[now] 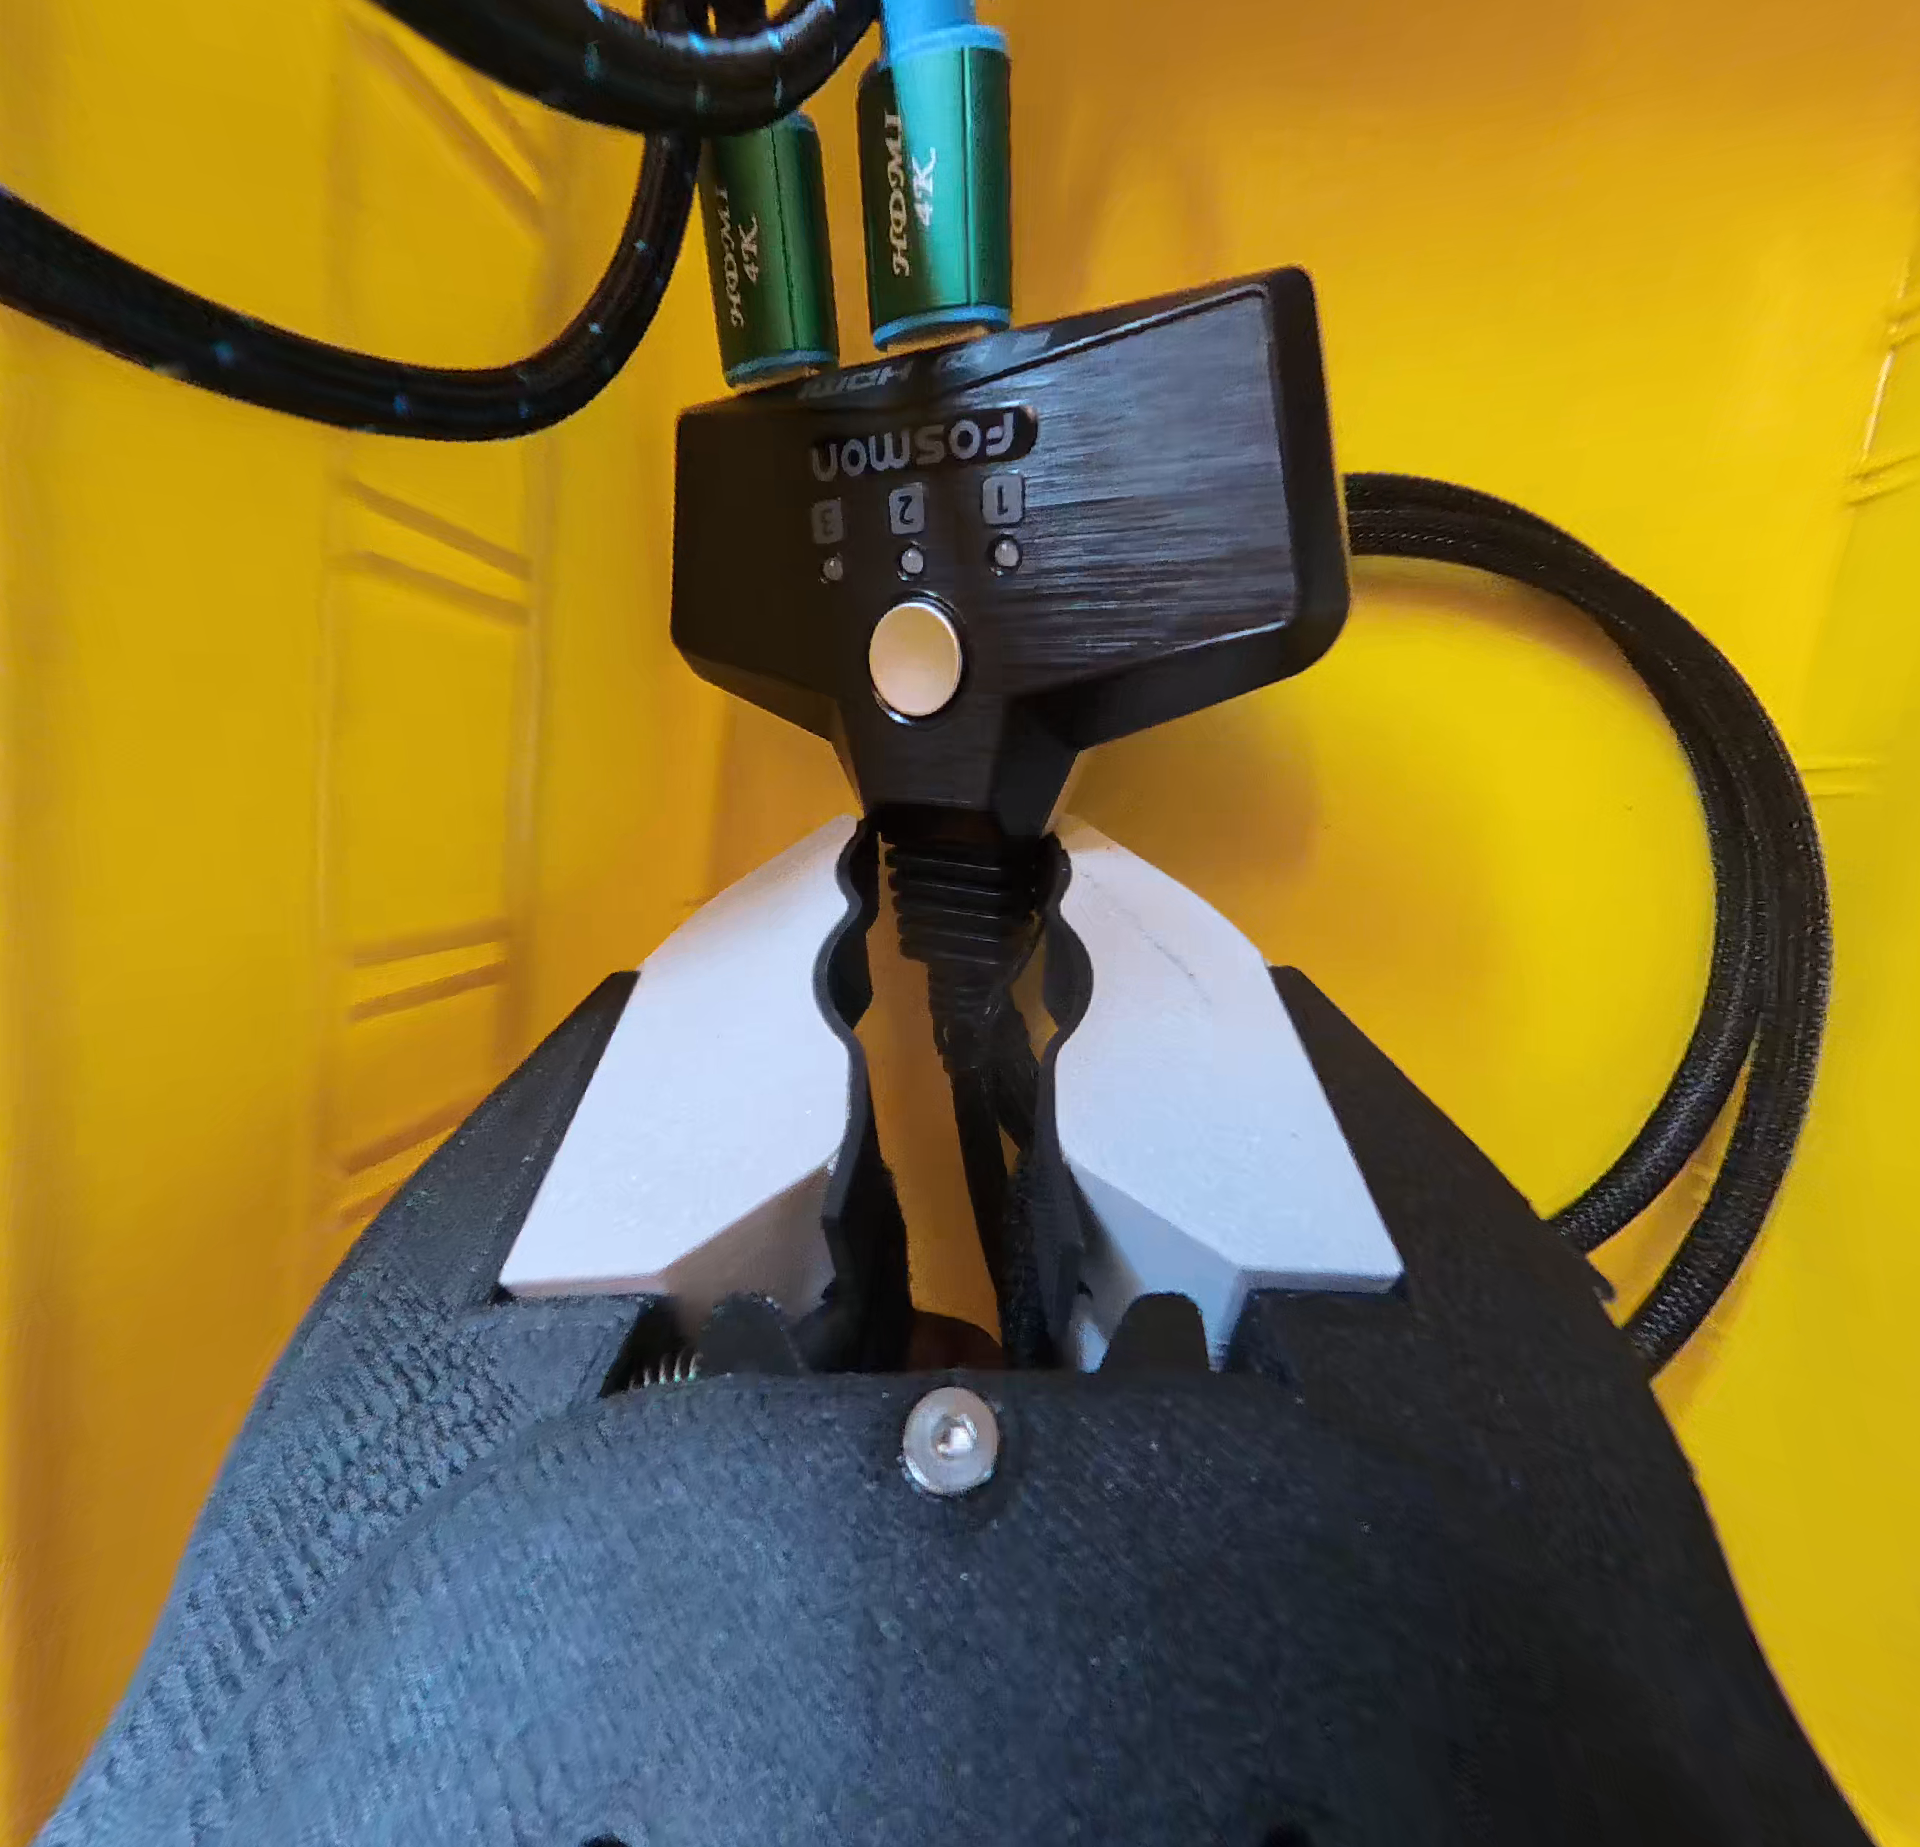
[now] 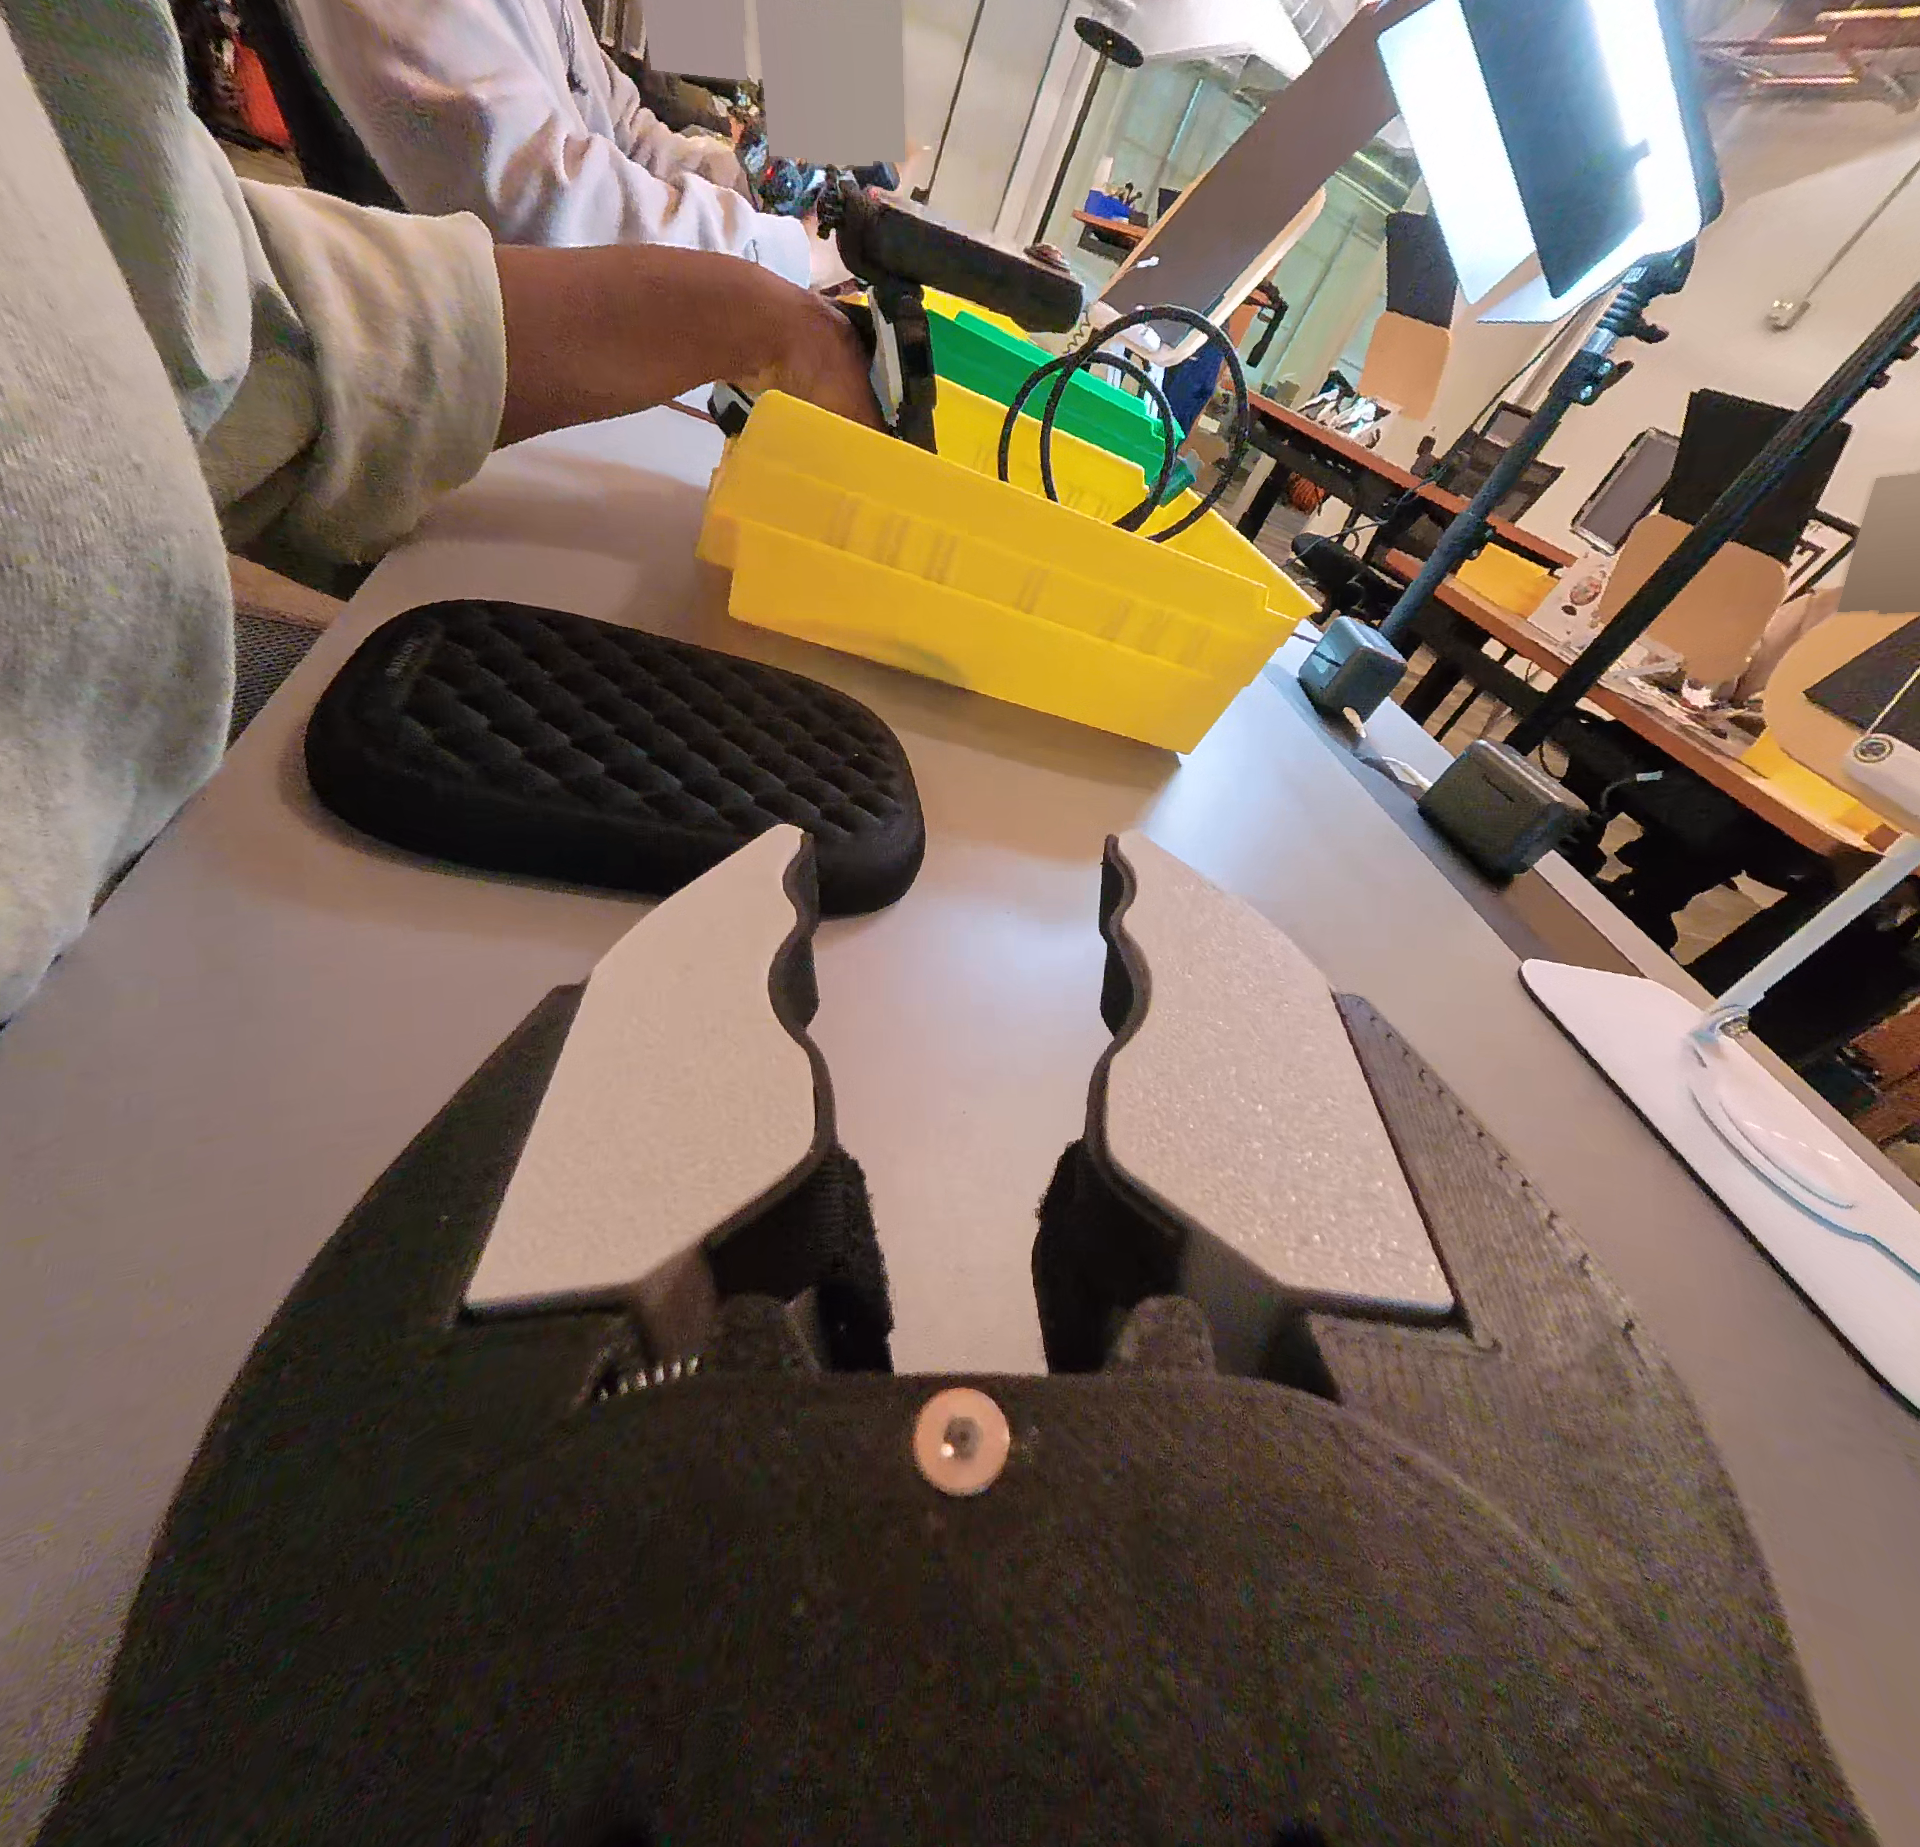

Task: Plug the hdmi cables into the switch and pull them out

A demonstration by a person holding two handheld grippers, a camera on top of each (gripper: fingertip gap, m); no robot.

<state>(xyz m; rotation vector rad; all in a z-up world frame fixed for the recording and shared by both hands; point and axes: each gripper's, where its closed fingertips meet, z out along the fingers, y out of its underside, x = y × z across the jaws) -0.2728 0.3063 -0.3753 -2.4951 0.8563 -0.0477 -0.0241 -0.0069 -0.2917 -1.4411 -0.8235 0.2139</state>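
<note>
Left gripper (image 1: 961, 862), frame centre, clamped on the black brushed-metal switch (image 1: 997, 550) at its cable neck, inside the yellow plastic bin (image 1: 1455, 239); two green-shelled HDMI plugs (image 1: 862, 228) seated above, long axes vertical; right gripper (image 2: 956, 924) parted, empty, well apart

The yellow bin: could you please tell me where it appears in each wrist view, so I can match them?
Left wrist view: the yellow bin fills the whole background, seen from inside, behind the switch.
Right wrist view: it sits upper centre on the grey table, beyond the black pad.
Shared landmark: the looped black cable in the bin.
</note>
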